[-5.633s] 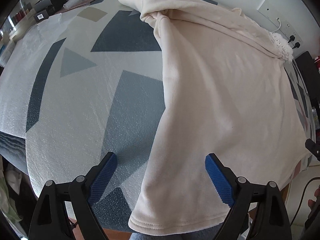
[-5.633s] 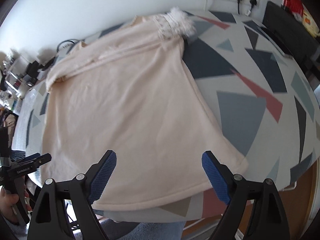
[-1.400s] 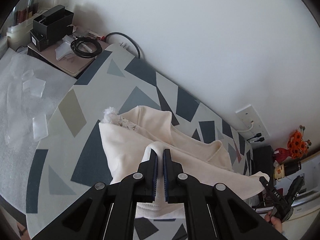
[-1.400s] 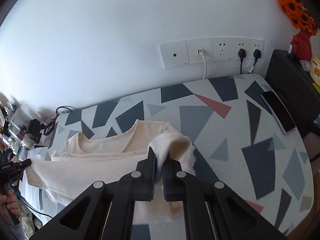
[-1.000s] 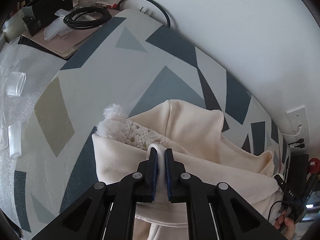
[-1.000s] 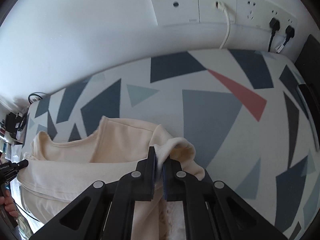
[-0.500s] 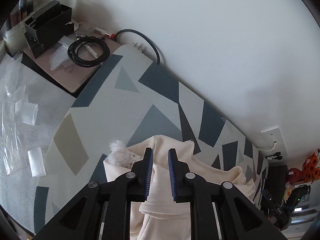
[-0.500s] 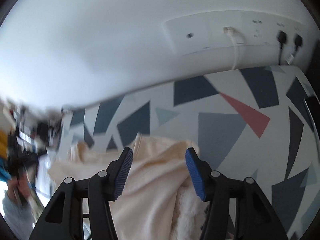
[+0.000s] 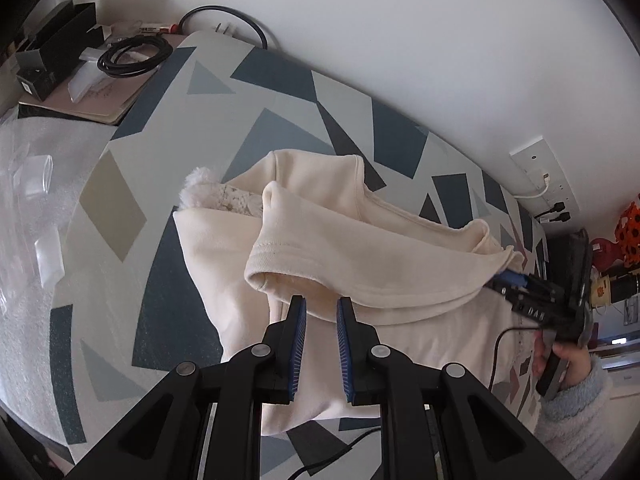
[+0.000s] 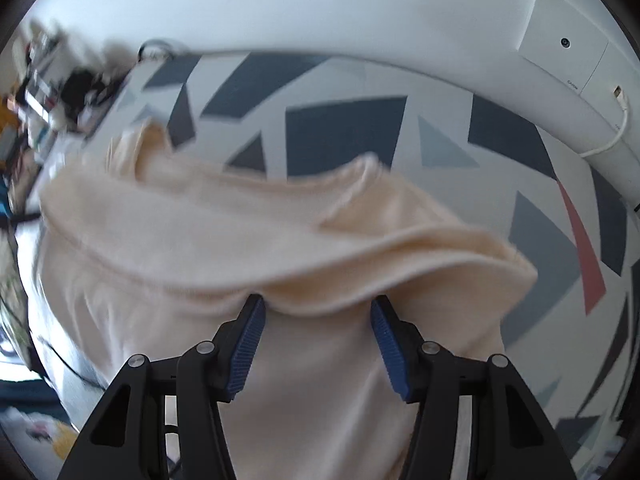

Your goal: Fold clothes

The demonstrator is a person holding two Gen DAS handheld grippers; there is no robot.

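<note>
A cream sweatshirt [image 9: 360,248] lies folded over on the table with the geometric cloth [image 9: 280,92], its hem doubled up toward the neckline and a fluffy lace trim [image 9: 208,196] poking out at the left. My left gripper [image 9: 321,306] hovers at the near edge of the fold, jaws a little apart, with no cloth pinched. In the blurred right wrist view my right gripper [image 10: 316,306] stands open over the sweatshirt [image 10: 248,240], the fold's edge just beyond its tips. The right gripper [image 9: 508,280] also shows at the garment's right corner, held by a hand in a fuzzy sleeve [image 9: 576,384].
At the far left lie a coiled black cable [image 9: 132,56], black boxes [image 9: 48,52] and a white foam sheet [image 9: 32,184]. Wall sockets [image 9: 540,172] with plugged leads sit behind the table. A red vase with orange flowers [image 9: 624,220] stands at the right.
Both grippers were shut on the sweatshirt's hem a second ago; both have let go and now stand open. The hem now rests folded over the garment, and both grippers have drawn back.
</note>
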